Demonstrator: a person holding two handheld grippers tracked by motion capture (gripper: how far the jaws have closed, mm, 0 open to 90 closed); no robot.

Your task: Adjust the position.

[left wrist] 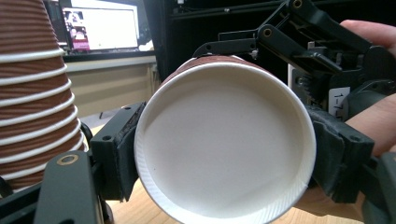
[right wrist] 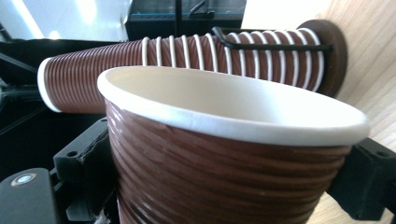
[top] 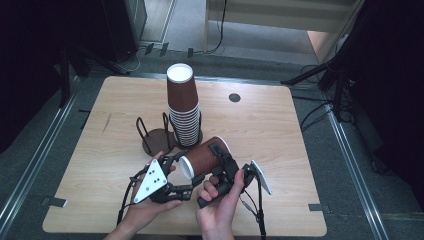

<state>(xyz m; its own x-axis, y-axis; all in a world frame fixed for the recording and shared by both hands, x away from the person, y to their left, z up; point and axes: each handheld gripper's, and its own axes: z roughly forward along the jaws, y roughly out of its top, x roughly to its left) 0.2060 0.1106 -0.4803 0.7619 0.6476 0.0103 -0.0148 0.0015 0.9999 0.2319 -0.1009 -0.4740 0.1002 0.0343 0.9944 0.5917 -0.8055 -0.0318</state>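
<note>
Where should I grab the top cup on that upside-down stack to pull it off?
Grip the top cup across its ribbed brown wall, above the next cup's white rim. Come from the side, level with it: the stack stands upright in the wire holder, so the wall is exposed there, and a straight upward pull should free it.

A light wooden table (top: 260, 125) carried a round brown holder (top: 155, 139) with black wire uprights, in which a tall stack of brown cups (top: 183, 107) stood.
</note>
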